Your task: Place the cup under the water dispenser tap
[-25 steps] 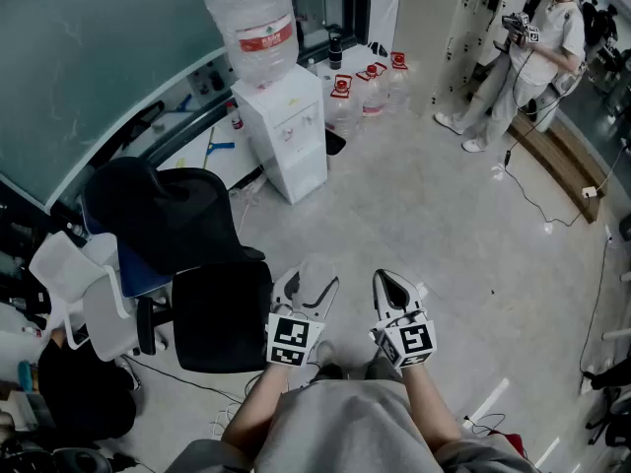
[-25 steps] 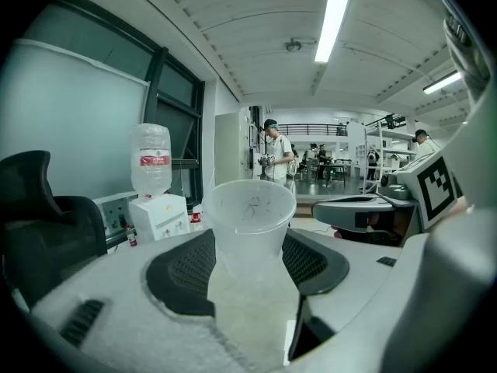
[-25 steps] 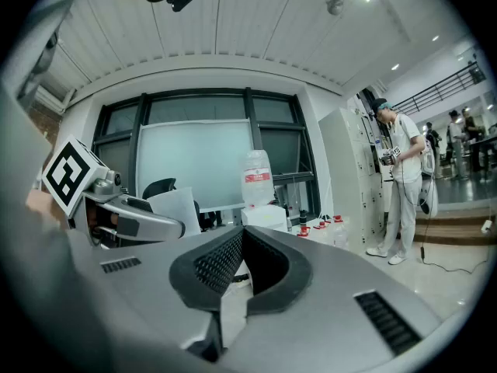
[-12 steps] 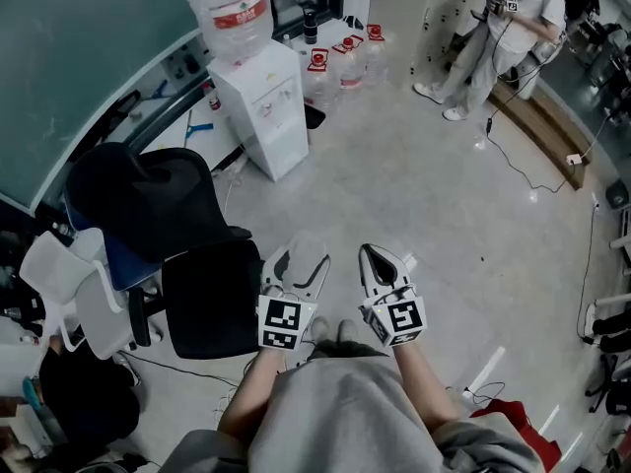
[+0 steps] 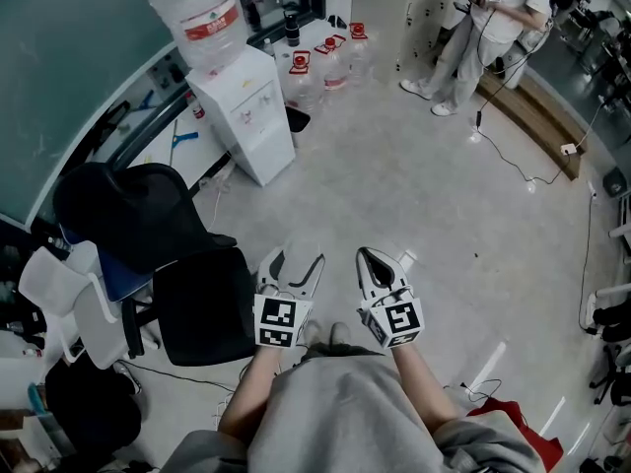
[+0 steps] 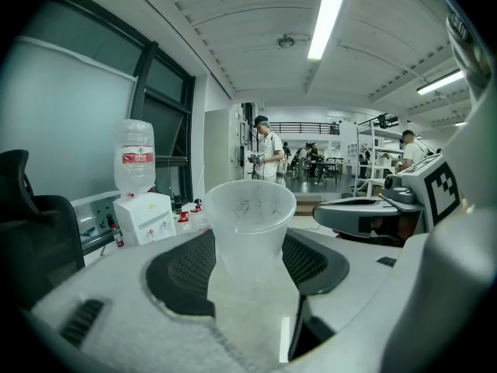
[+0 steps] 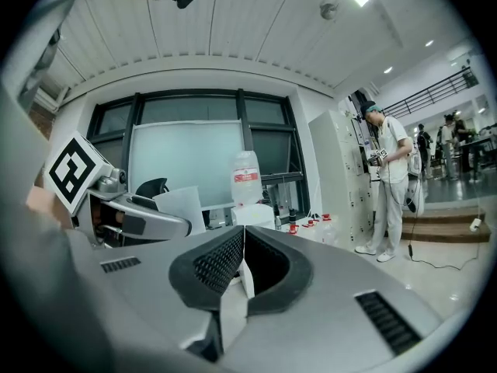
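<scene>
step: carry cup [image 6: 248, 222] to dispenser [image 5: 243, 108], well apart by floor's far-left edge | left gripper [image 5: 298, 258] jaws wide, clamping cup | right gripper [image 7: 239, 239] jaws together, empty | next: approach, line cup under tap

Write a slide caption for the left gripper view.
Left gripper holds a translucent cup between its jaws; the water dispenser stands beyond, at left.
</scene>
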`<state>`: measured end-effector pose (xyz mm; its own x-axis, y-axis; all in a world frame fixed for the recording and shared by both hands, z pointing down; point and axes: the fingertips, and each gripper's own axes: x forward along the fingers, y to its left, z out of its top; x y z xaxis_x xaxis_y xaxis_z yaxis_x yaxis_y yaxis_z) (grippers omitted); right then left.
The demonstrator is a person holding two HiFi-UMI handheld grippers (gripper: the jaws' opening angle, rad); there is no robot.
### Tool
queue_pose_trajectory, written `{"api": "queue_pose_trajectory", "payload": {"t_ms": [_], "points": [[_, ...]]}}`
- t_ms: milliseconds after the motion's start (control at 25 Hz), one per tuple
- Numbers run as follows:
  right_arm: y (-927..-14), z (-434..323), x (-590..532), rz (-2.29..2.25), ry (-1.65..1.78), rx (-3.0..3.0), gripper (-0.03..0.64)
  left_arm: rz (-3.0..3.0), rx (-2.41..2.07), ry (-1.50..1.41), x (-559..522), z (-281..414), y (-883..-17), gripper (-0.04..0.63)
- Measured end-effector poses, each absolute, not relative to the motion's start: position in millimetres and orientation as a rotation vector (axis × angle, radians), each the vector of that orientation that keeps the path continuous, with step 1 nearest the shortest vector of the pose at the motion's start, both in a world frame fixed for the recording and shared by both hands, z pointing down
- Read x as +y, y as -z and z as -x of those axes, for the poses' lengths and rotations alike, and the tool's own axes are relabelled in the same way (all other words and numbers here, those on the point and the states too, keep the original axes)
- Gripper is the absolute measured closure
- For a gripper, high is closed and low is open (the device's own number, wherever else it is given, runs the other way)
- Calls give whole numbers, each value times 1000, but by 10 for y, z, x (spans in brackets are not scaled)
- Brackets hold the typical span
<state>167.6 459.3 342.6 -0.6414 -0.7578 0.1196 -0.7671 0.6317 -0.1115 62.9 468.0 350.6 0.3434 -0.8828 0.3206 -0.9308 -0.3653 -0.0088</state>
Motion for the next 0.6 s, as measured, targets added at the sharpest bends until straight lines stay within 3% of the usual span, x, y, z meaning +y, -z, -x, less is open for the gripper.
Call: {"api": "queue_pose_trajectory", "payload": {"t_ms": [600], "points": [[-3543,-2205,3734,-1465,-278,-2729,604,-2491,-1576,-441,3688,-1061,-3630,321]]}}
